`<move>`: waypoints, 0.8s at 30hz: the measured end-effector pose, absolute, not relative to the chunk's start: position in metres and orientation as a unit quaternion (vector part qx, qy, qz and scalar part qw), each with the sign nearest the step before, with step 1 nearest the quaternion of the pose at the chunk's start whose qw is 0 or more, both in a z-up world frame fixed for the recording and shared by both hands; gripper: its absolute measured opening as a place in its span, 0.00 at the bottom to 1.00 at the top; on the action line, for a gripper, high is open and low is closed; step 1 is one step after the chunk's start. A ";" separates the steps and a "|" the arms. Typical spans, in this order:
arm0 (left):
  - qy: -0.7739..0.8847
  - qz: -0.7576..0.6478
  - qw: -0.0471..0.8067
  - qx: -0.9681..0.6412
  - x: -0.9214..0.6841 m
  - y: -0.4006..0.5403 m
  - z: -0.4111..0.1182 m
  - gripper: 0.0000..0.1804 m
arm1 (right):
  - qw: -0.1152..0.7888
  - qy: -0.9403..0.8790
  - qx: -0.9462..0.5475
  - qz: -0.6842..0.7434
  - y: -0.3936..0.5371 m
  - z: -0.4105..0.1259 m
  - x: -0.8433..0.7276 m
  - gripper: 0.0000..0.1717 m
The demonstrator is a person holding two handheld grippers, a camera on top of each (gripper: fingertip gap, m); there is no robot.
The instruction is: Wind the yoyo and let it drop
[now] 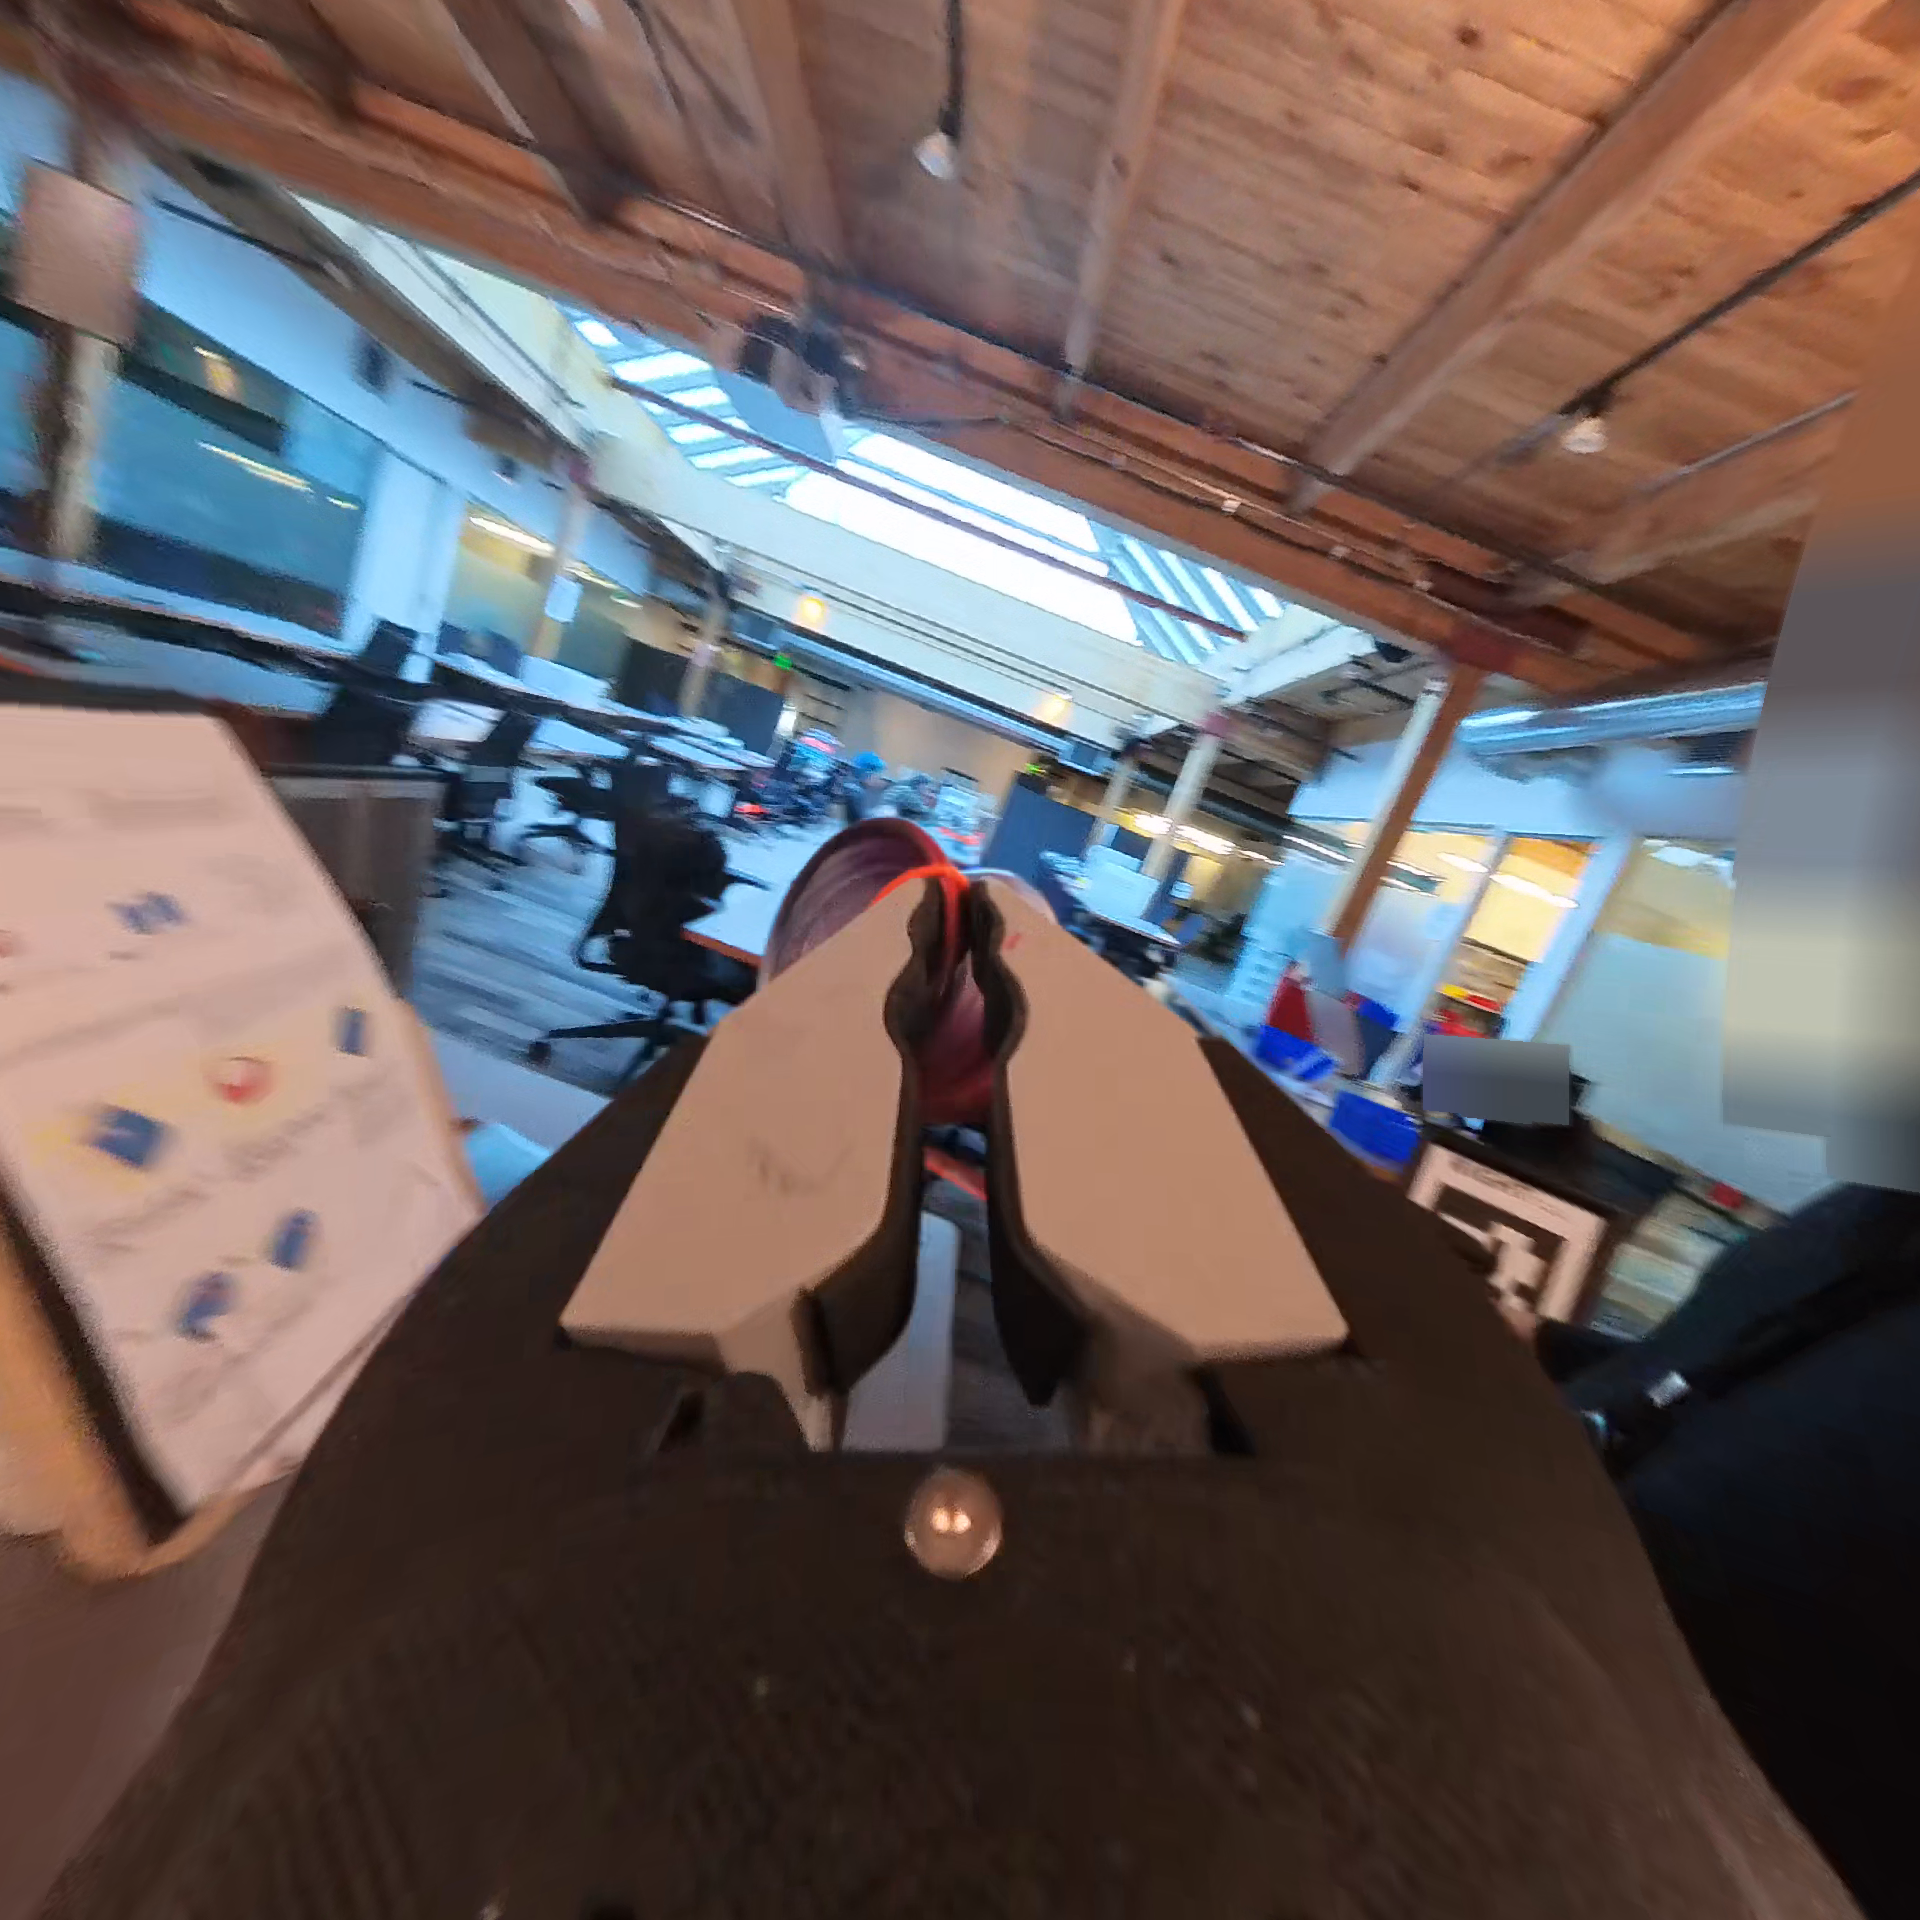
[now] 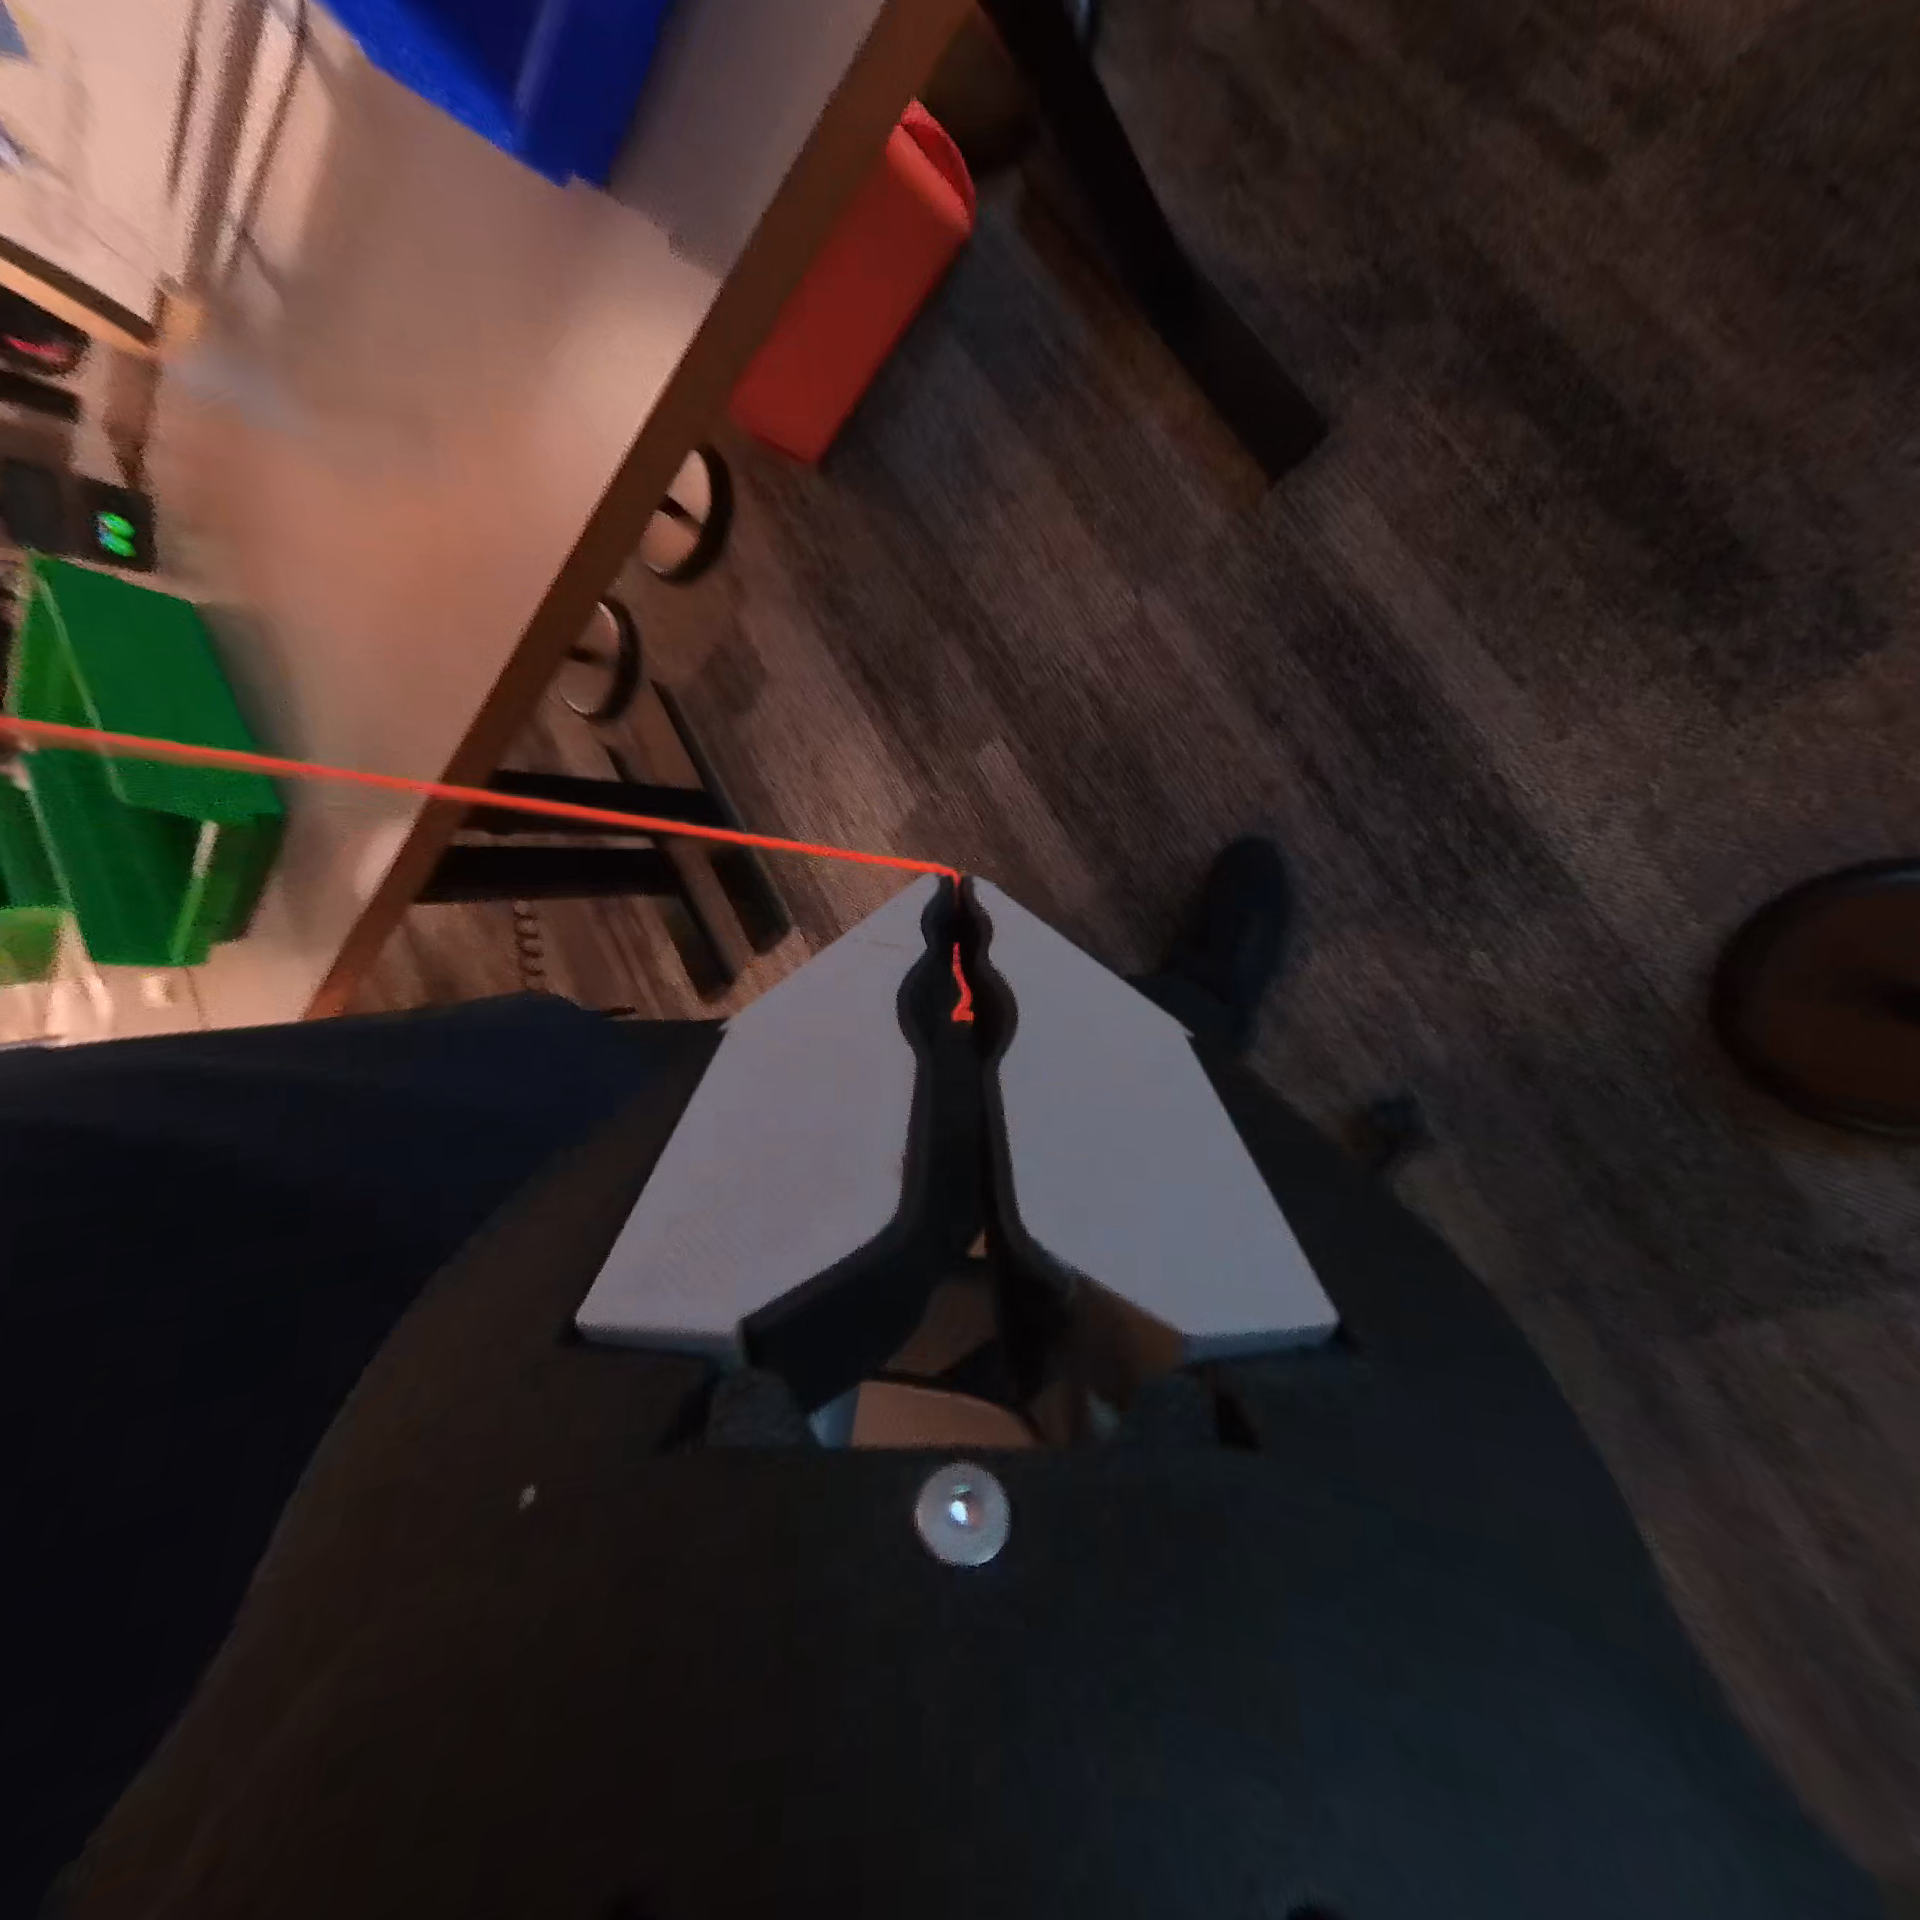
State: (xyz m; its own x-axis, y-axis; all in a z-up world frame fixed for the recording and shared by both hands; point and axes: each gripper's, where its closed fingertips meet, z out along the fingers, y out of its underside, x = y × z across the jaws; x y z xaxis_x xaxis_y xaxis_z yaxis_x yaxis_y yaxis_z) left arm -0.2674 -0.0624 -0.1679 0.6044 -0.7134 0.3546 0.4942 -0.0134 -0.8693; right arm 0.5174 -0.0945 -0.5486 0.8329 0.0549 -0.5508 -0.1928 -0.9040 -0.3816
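Note:
In the left wrist view my left gripper (image 1: pixel 954 914) is shut on a dark red yoyo (image 1: pixel 831 894), raised and pointing up into the room. The yoyo's disc sticks out past the left fingertip, and an orange string (image 1: pixel 914 881) loops over it at the tips. In the right wrist view my right gripper (image 2: pixel 954 899) points down at the floor and is shut on the end of the orange string (image 2: pixel 468 795). The string runs taut from the tips to the left edge of the view. A short tail of it shows between the pads.
A wooden-edged table (image 2: pixel 416 364) with a green bin (image 2: pixel 125 769), a blue bin (image 2: pixel 520 73) and a red box (image 2: pixel 862 291) lies left of the right gripper. A person's dark shoe (image 2: pixel 1236 925) is on the carpet. An office chair (image 1: pixel 655 914) and a white printed board (image 1: pixel 197 1039) show in the left view. About 85 cm separates my left fingertips from my right.

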 end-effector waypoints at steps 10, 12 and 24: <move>0.094 -0.346 0.688 -0.631 -0.259 -0.062 -0.132 0.01 | 0.249 0.104 -0.886 0.376 -0.067 -0.563 0.547 0.05; 0.142 -0.329 0.646 -0.674 -0.211 -0.050 -0.146 0.01 | 0.265 0.085 -0.883 0.379 -0.060 -0.552 0.543 0.06; 0.403 -0.393 0.420 -0.711 0.025 -0.060 -0.163 0.01 | 0.377 -0.148 -0.841 0.358 -0.023 -0.403 0.450 0.05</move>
